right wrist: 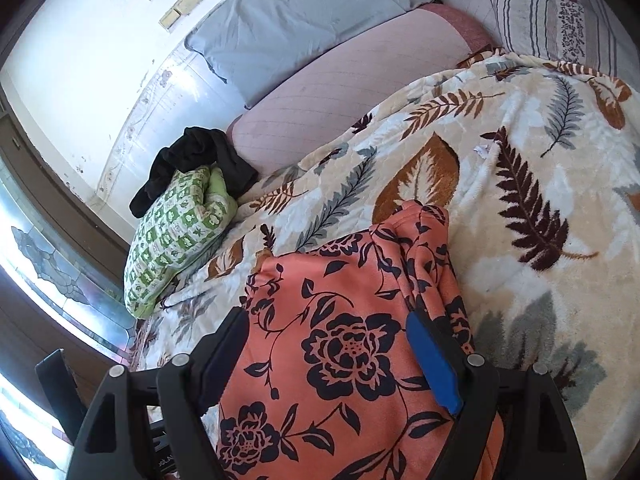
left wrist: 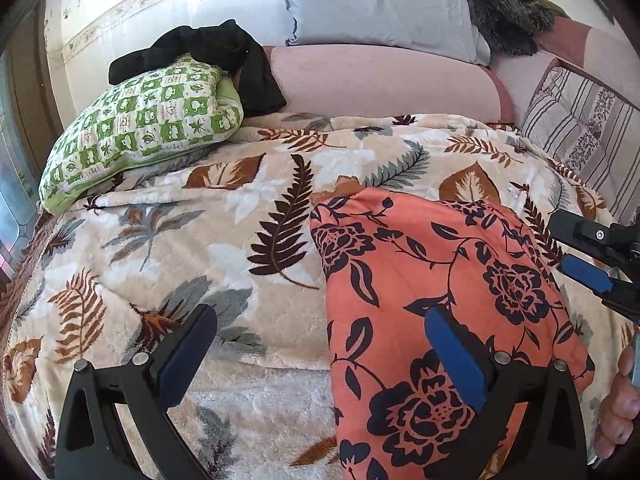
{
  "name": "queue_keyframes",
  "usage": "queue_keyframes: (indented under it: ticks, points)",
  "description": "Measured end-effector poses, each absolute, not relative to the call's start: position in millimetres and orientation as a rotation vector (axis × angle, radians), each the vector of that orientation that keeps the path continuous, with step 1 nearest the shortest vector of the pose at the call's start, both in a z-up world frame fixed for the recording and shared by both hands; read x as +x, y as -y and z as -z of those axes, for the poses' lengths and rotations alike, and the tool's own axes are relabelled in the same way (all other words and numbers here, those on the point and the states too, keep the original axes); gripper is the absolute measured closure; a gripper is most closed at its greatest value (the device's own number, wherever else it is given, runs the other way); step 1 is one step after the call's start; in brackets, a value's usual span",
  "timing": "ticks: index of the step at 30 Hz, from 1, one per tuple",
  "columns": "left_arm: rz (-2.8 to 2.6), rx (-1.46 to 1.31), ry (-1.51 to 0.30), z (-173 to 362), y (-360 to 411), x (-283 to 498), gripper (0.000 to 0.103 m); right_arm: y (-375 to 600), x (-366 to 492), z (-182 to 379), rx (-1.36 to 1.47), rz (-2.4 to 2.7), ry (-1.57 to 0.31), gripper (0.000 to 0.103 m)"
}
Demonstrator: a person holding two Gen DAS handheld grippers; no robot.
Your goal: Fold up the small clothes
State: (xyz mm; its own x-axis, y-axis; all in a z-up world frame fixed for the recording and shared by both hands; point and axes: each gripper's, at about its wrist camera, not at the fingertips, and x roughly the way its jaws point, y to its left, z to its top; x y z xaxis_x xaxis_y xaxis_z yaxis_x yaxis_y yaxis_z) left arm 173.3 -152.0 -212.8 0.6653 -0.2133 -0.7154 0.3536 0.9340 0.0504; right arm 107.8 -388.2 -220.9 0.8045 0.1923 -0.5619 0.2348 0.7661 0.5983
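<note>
Item: coral black-floral knit garment, part-folded on leaf-print fleece blanket; left gripper & right gripper both spread apart, empty; final fold(s) prob. left.

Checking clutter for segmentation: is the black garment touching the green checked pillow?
Touching. In the left wrist view the black garment lies draped over the top of the green checked pillow, no gap visible; the right wrist view agrees.

Orange floral garment: lower part cut off by bottom edge in both views. Right hand-held gripper: only partly in left-wrist view, cut off at right edge. Black cloth: type indeterminate.
</note>
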Motion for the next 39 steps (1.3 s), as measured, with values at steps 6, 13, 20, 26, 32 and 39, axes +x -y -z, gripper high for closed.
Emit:
queue_keyframes:
  ticks: [6,13,20,26,32,39]
  points:
    - [0.328,0.190,-0.788,214,153,176,0.000,387,110,222,0.706,0.021,-0.656,0.019]
    - [0.322,0.201,-0.795,218,156,177,0.000,394,107,221,0.713,0.026,-0.648,0.019]
    - [0.321,0.213,-0.798,221,159,177,0.000,400,103,219,0.715,0.038,-0.643,0.019]
    - [0.317,0.213,-0.805,224,161,178,0.000,405,101,220,0.722,0.046,-0.640,0.019]
    - [0.316,0.211,-0.813,226,162,180,0.000,406,101,220,0.725,0.053,-0.638,0.019]
    - [0.319,0.207,-0.820,226,162,181,0.000,405,102,221,0.718,0.053,-0.643,0.019]
